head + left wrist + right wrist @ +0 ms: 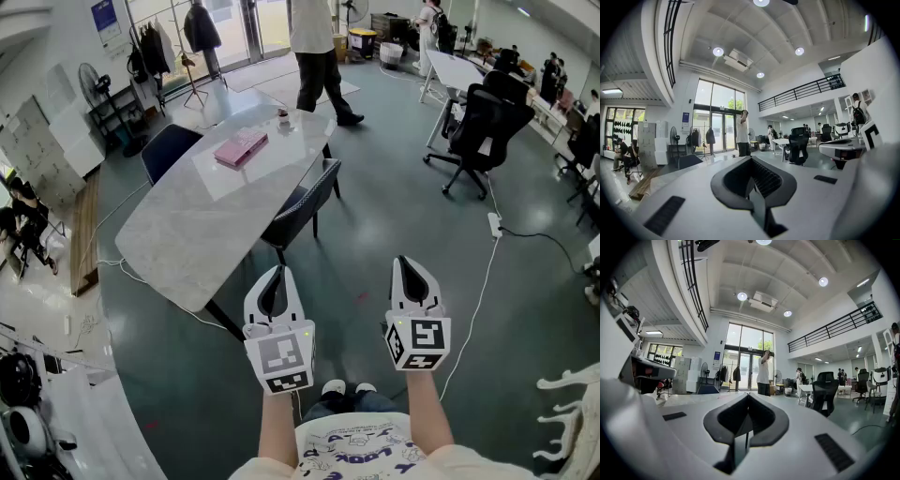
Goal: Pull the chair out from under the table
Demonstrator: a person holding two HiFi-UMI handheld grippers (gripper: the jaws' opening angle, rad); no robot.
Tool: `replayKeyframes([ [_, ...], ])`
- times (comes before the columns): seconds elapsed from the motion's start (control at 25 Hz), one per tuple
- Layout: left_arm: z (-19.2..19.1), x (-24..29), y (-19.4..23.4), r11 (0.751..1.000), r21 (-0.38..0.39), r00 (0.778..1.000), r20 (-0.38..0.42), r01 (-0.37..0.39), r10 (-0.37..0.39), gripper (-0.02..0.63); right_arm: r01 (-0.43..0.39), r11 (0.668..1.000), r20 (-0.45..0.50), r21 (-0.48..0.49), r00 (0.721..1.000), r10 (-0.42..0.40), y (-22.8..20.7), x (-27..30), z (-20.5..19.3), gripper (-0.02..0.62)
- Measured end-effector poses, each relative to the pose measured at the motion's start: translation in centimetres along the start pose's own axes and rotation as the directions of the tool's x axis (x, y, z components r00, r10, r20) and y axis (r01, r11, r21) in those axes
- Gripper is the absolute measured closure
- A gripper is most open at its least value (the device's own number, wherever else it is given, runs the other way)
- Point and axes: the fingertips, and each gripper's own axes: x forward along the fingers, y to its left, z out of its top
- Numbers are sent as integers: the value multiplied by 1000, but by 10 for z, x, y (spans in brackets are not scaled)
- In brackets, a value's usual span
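Left gripper (278, 274), right gripper (406, 262) short of chair (309, 199); table (187, 230) beside.

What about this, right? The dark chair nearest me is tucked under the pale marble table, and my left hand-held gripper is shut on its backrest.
Not quite. The left hand-held gripper is shut on nothing: the head view shows it short of the dark chair, which is tucked under the pale marble table.

Bare floor (375, 244) is lying open through the frame's centre, reaching up to the chair (314, 192). The table (178, 234) is blocking the left centre, and a cable (480, 291) is trailing down the right side.
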Motion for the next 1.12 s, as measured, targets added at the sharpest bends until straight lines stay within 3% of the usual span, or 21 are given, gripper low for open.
replayKeyframes([
  [0.96, -5, 13, 9, 1000, -10, 1000, 1, -3, 3, 586, 13, 1000, -12, -20, 1000, -13, 0, 12, -2, 588],
  [1.12, -12, 14, 15, 998, -57, 1000, -13, 10, -11, 559, 1, 1000, -26, -13, 1000, -1, 7, 13, -7, 512],
])
